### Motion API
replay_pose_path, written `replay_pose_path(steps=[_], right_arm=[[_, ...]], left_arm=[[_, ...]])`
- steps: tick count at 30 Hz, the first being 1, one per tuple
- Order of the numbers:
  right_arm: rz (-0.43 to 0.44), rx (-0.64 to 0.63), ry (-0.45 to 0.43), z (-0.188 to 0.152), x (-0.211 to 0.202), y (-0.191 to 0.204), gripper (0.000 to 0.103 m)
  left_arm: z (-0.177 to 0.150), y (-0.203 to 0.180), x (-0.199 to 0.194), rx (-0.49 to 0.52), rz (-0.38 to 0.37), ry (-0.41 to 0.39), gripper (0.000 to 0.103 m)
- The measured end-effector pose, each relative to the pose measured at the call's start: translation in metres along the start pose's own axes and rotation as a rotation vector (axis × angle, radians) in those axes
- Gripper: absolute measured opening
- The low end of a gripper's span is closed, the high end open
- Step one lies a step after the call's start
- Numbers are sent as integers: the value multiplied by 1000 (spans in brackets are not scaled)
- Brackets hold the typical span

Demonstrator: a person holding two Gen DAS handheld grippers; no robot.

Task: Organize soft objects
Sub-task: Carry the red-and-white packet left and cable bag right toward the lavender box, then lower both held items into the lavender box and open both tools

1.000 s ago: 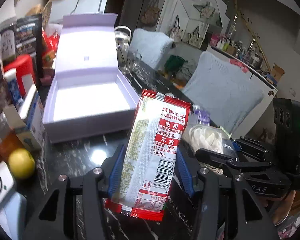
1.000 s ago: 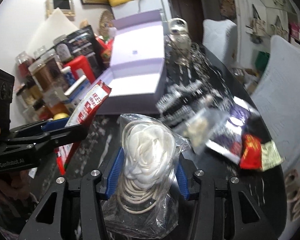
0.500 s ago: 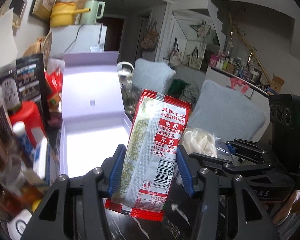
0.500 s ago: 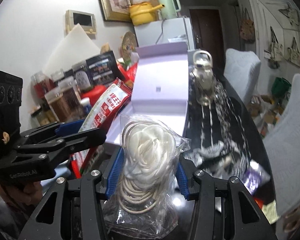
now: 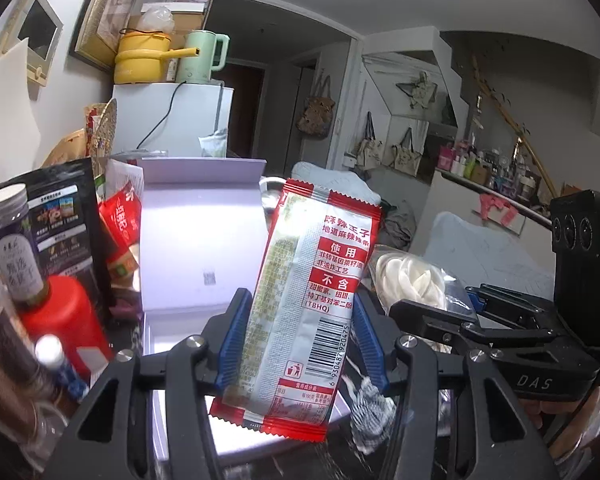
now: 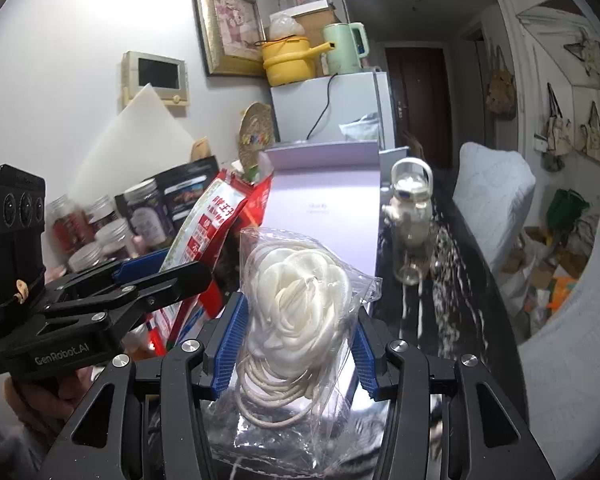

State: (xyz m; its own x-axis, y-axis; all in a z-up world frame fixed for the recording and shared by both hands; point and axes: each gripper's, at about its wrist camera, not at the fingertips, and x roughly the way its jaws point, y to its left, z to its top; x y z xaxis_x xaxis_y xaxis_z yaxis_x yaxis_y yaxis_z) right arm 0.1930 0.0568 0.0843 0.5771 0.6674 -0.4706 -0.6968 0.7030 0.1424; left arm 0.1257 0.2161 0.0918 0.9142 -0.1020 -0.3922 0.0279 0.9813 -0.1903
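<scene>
- Left wrist view: the left tool (image 5: 298, 344) is clamped on a red-edged snack packet (image 5: 304, 304), held upright between the blue pads, lifted clear of the desk. Just behind and below it lies the open lavender box (image 5: 196, 248), lid standing up at the back. Jars and a red bottle (image 5: 66, 320) crowd the box's left side. The right tool (image 5: 440, 320) shows at the right, level with this one.
- Right wrist view: the right tool (image 6: 296, 344) is clamped on a clear bag of white cord (image 6: 296, 312), the bag bulging above the pads and sagging below them. The box lid (image 6: 328, 208) rises straight ahead; a glass teapot (image 6: 410, 216) stands on the dark desk (image 6: 452, 280) to its right. The left tool (image 6: 172, 276) and its packet sit just beside, at the left.
- Step in hand, as I judge it: both soft items are picked up and carried toward the box, neither yet placed.
- The next move likely calls for lowering each item over the box tray in turn, keeping the two tools from colliding, and opening only once the item rests inside. The limp bag may drape over the box wall.
</scene>
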Motion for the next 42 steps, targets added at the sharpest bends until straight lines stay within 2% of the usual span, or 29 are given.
replay_pose_path(steps=[8, 17, 25, 32, 42], right_arm=[[28, 30, 6, 24, 46, -13, 49], [22, 84, 51, 37, 103, -36, 49], [19, 87, 98, 37, 142, -44, 49], [4, 105, 186, 23, 177, -57, 49], [-32, 117, 264, 4, 204, -71, 50]], left_arm=[[25, 23, 38, -2, 63, -24, 51], [32, 53, 86, -21, 158, 12, 51], [20, 82, 123, -56, 214, 93, 51], [7, 92, 151, -48, 274, 178, 51], [-17, 101, 189, -69, 299, 333, 51]])
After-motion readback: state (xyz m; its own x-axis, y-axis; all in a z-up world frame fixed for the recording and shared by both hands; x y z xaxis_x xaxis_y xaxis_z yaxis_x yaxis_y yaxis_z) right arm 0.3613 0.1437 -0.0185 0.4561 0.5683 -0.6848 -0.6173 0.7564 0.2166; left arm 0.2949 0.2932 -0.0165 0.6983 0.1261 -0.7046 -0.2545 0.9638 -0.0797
